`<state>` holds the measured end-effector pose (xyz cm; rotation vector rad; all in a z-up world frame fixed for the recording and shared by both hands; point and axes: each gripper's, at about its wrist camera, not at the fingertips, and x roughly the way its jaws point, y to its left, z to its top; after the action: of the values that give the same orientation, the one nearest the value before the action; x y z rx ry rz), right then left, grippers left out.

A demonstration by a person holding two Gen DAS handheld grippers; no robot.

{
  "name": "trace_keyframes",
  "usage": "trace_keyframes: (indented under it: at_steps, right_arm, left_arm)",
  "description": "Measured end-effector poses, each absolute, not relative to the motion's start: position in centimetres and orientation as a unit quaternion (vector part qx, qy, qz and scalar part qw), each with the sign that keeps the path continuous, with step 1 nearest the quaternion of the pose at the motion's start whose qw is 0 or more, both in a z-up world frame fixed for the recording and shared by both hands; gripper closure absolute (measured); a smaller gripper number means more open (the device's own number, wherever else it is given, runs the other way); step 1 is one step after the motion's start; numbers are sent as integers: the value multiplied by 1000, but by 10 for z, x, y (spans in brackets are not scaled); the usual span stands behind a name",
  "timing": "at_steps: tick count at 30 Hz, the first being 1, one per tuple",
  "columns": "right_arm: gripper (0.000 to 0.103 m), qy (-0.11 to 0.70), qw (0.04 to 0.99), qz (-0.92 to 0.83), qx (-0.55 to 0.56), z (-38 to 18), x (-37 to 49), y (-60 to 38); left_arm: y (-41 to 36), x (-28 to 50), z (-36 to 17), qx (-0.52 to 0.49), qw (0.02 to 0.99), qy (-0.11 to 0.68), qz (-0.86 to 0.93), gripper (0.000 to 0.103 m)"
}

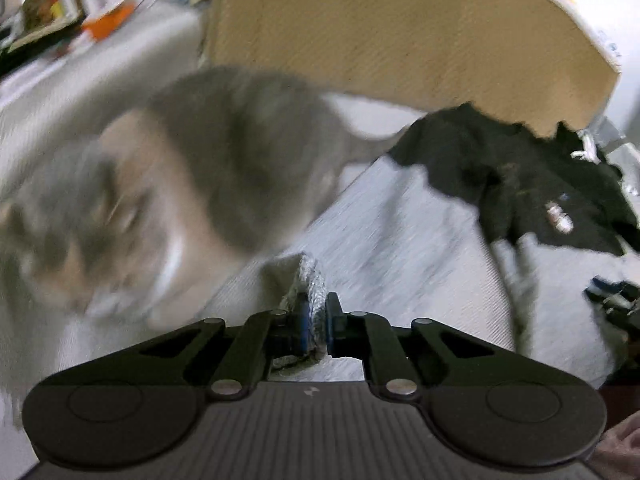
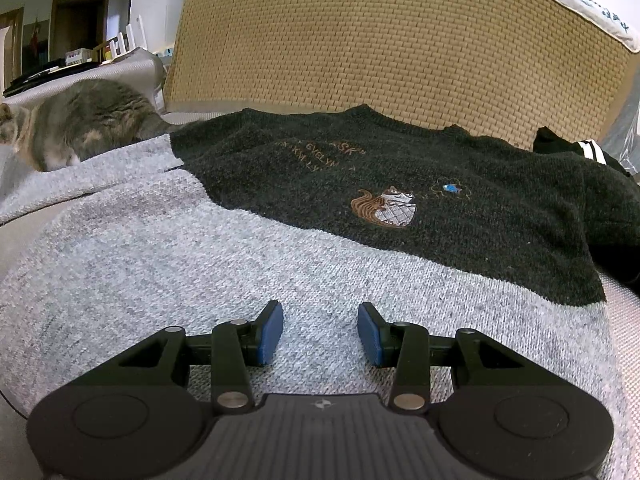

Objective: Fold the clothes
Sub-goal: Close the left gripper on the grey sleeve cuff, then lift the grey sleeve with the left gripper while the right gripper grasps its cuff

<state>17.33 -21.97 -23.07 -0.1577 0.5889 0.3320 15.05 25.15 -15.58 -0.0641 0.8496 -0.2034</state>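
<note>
A light grey knit garment (image 2: 200, 248) lies spread over the sofa, and a dark sweater (image 2: 360, 160) with an embroidered animal lies on its far part. My left gripper (image 1: 318, 320) is shut on a bunched edge of the grey garment (image 1: 400, 240), and a fold of knit rises between its blue pads. This view is blurred. The dark sweater (image 1: 520, 176) shows at its right. My right gripper (image 2: 320, 328) stands open just over the grey garment's near part, with flat fabric below the gap and nothing pinched.
A grey cat (image 2: 80, 120) stands at the left on the grey garment's far edge; it is close and blurred as the cat (image 1: 240, 140) in the left wrist view. A woven tan panel (image 2: 380, 40) rises behind. A black striped garment (image 2: 588, 148) lies far right.
</note>
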Motion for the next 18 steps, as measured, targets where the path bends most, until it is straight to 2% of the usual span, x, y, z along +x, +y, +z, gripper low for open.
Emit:
trace_keyframes:
  at_steps: [12,18]
  right_arm:
    - [57,286,941,166,-71,-231,173,-222]
    - [57,285,941,168,-68,-231,172,-223]
  left_arm:
    - [131,197,-48,-46,932,291,-211,94]
    - [87,221,-12,-90,936,234,-247,94]
